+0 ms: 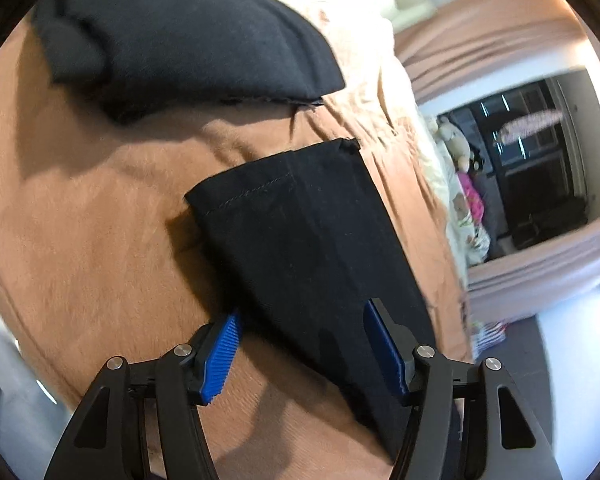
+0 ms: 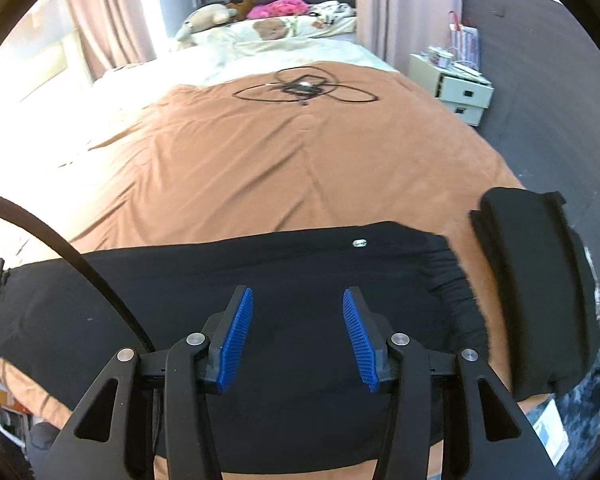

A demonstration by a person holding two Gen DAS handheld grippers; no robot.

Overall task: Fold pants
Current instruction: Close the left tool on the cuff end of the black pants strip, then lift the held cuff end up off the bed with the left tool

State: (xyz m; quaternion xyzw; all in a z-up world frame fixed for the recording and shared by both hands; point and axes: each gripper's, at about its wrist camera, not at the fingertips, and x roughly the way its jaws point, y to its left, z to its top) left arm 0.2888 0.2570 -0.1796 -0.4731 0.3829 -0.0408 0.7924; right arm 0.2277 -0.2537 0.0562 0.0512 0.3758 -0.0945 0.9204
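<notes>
bed (image 2: 260, 160): brown cover, holds everything.
pants (image 2: 260, 280): black, lying long-ways along the near edge of the bed, waist toward the right.
left gripper (image 1: 304, 320): released, over the leg end (image 1: 292, 220).
right gripper (image 2: 298, 312): released, above the middle, nothing pinched.

left gripper (image 1: 302, 344) jaws apart above black pants leg (image 1: 300, 240), hem end far; pads clear of cloth. folded dark garment (image 1: 172, 32) beyond, on brown blanket (image 1: 80, 220).
</notes>
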